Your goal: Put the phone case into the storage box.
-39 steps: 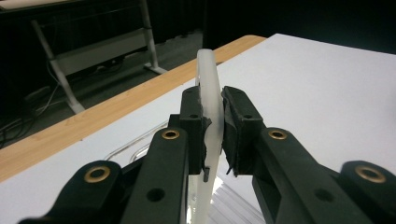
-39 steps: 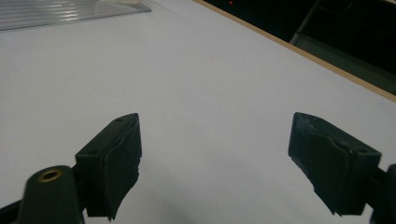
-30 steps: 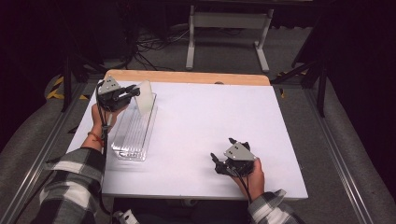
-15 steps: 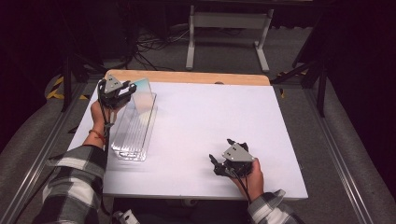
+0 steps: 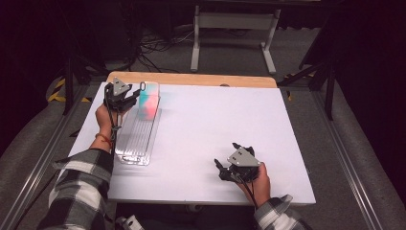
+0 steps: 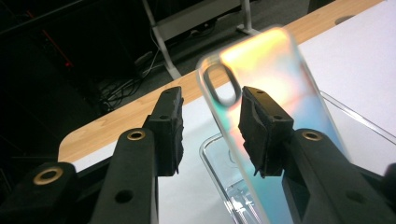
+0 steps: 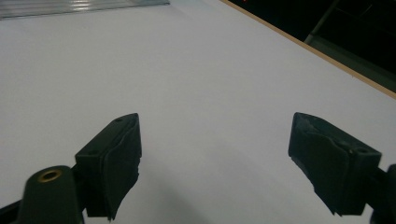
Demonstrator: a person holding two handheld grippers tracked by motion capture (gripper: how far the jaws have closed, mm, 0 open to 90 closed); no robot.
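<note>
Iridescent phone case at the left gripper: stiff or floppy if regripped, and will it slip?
The phone case looks thin and see-through, so probably light and somewhat bendy. Its glossy face could slide on the pads. The left gripper has just been opening, and the case leans against one of the fingers above the clear tray, so it may tip into the tray.

Bright overhead light floods the white desk while the room behind lies dark; the iridescent phone case glares and blurs at close range.
</note>
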